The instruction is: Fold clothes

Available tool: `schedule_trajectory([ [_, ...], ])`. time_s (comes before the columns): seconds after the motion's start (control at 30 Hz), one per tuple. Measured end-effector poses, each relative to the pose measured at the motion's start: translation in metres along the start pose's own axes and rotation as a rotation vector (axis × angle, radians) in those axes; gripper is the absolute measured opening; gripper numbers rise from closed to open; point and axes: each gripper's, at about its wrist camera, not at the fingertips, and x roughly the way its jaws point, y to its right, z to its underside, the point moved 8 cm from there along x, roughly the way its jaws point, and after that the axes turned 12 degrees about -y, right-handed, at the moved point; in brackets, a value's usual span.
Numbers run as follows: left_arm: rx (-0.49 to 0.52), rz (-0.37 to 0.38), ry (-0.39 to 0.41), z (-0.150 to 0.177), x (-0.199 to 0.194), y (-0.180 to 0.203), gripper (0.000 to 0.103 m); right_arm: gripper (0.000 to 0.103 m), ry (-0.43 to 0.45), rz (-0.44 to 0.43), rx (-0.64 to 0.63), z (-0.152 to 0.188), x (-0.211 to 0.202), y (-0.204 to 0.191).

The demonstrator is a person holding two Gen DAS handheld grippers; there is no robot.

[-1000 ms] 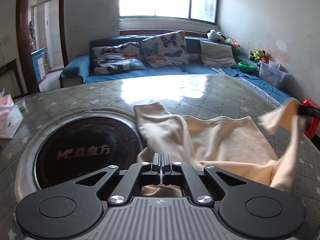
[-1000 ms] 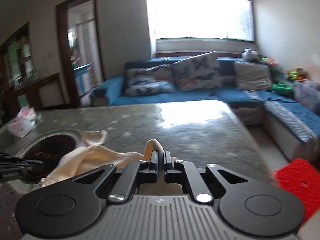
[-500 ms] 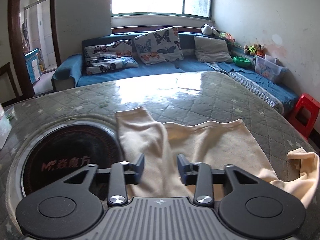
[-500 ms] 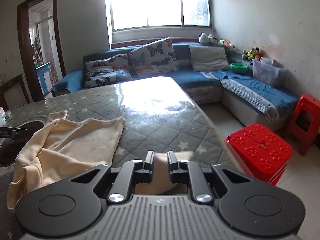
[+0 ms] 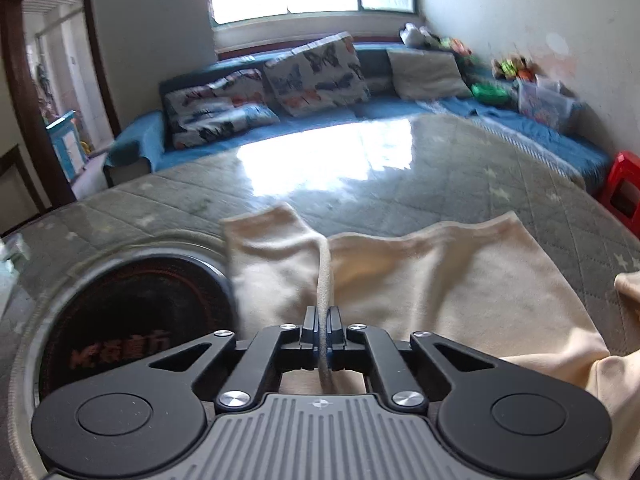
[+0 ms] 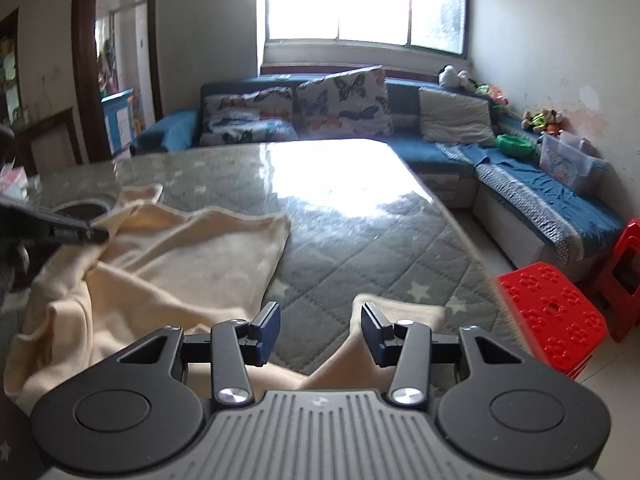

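Garment (image 5: 440, 280), cream, lies spread on the quilted table (image 5: 360, 184), one edge over a round black hob (image 5: 132, 312). Left gripper (image 5: 322, 328) pinches its fold; right gripper (image 6: 320, 328) jaws are opening, empty, a red stool (image 6: 552, 316) beside.

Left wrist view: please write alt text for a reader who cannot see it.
The left gripper is shut on a raised fold of a cream garment spread on a grey quilted table. A round black cooktop lies to the left, a blue sofa behind.
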Motion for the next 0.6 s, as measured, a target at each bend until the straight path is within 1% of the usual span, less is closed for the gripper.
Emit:
schedule_trajectory([
  [0.13, -0.084, -0.033, 0.059, 0.008, -0.033, -0.033, 0.003, 0.049, -0.040, 0.023, -0.031, 0.010, 0.011, 0.000],
  [0.3, -0.228, -0.067, 0.129, 0.044, -0.087, -0.080, 0.003, 0.051, -0.068, 0.041, -0.015, 0.021, 0.015, 0.007],
  [0.37, -0.281, -0.077, 0.132, 0.067, -0.106, -0.095, 0.003, 0.053, -0.082, 0.053, -0.015, 0.027, 0.015, 0.012],
  [0.43, -0.329, -0.085, 0.109, 0.096, -0.118, -0.107, 0.003, 0.056, -0.090, 0.061, -0.018, 0.032, 0.014, 0.015],
  [0.57, -0.367, -0.088, 0.029, 0.152, -0.127, -0.117, 0.003, 0.057, -0.102, 0.078, -0.037, 0.038, 0.011, 0.019],
  [0.6, -0.374, -0.085, -0.005, 0.160, -0.124, -0.118, 0.003, 0.058, -0.106, 0.081, -0.044, 0.039, 0.010, 0.019],
])
